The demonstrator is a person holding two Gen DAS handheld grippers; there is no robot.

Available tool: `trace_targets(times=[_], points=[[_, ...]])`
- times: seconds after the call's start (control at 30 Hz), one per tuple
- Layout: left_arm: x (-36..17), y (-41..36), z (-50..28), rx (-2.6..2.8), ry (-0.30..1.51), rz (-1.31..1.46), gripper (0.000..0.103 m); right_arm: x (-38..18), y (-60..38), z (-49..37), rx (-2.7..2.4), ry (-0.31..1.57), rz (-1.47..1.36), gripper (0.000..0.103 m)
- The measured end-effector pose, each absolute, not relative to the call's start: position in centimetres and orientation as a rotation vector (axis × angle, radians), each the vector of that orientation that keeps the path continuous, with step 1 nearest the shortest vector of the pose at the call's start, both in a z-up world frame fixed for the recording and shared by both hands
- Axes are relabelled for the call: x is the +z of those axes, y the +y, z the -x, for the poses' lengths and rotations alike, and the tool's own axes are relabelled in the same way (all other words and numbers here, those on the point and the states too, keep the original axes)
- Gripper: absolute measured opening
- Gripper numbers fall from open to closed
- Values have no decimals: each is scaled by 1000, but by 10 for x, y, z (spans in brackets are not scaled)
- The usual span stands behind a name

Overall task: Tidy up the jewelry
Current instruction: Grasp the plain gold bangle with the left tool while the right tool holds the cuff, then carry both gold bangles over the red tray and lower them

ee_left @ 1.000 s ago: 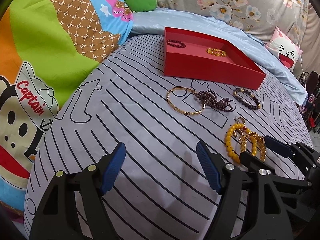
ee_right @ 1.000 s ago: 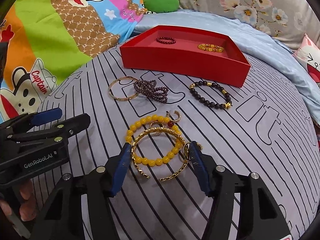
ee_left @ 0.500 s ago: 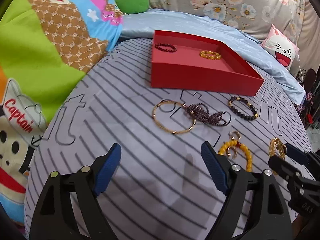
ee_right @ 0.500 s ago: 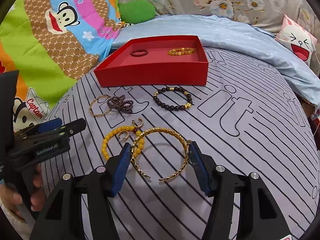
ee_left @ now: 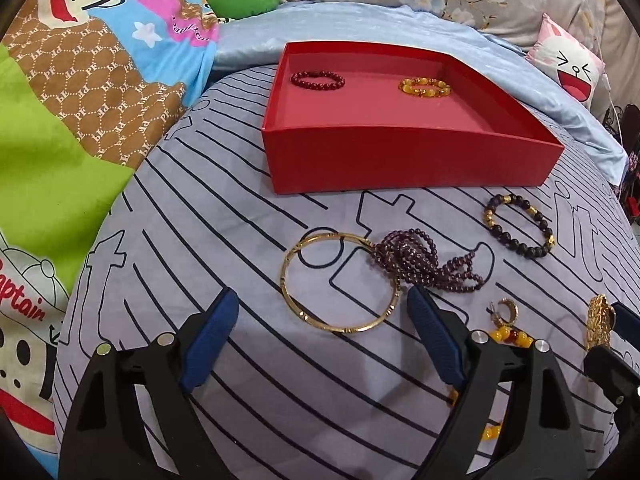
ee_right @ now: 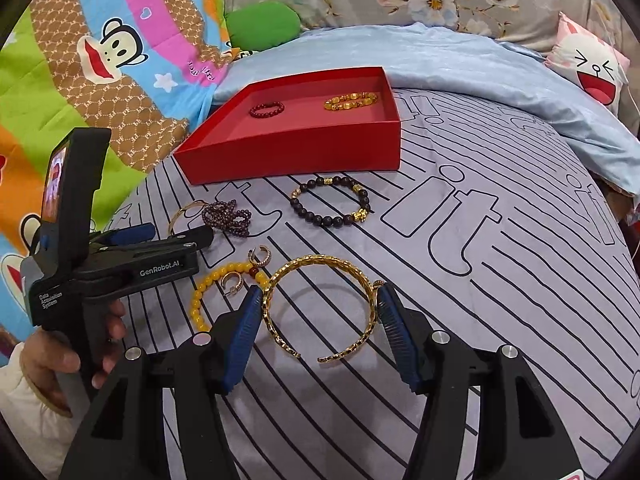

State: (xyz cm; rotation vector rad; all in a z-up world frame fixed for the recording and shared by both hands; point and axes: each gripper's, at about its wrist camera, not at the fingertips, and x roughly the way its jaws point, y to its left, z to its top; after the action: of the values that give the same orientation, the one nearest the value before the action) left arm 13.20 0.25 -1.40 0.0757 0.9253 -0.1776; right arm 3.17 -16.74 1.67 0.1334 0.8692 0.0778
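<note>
My right gripper (ee_right: 320, 304) is shut on an open gold cuff bangle (ee_right: 320, 304), held across its width just above the bed; the bangle also shows edge-on in the left wrist view (ee_left: 599, 320). My left gripper (ee_left: 324, 328) is open, its pads on either side of a thin gold bangle (ee_left: 340, 282) lying on the sheet. Purple beads (ee_left: 424, 266) touch that bangle. A red tray (ee_left: 400, 152) holds a dark red bracelet (ee_left: 317, 79) and a yellow bracelet (ee_left: 424, 87). A black bead bracelet (ee_right: 330, 204), a yellow bead bracelet (ee_right: 208, 292) and earrings (ee_right: 260, 256) lie loose.
The grey striped sheet (ee_right: 500, 280) covers the bed. A cartoon quilt (ee_left: 60, 120) lies to the left, a blue cover (ee_right: 460, 64) and a pink pillow (ee_right: 592, 72) behind the tray. The left gripper's body (ee_right: 120, 268) stands left of the yellow beads.
The right gripper has lifted the gold cuff bangle off the yellow bead bracelet and carried it right. The left gripper has moved forward until its open pads flank the thin gold bangle.
</note>
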Motion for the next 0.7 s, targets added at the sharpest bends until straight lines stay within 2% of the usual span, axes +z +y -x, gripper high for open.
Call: trace_targets(times=[0.1,0.23,0.7], points=[[-14,2,-132,-184,917,-82,75,16,-167,-33,80,871,-133,57],[-12,1,-132,-206,900,-89,58,14,-166,-33,82,876,-137,57],[7,21,-99,-232,881,29,57,24,-163,-29,86,864,-137,57]])
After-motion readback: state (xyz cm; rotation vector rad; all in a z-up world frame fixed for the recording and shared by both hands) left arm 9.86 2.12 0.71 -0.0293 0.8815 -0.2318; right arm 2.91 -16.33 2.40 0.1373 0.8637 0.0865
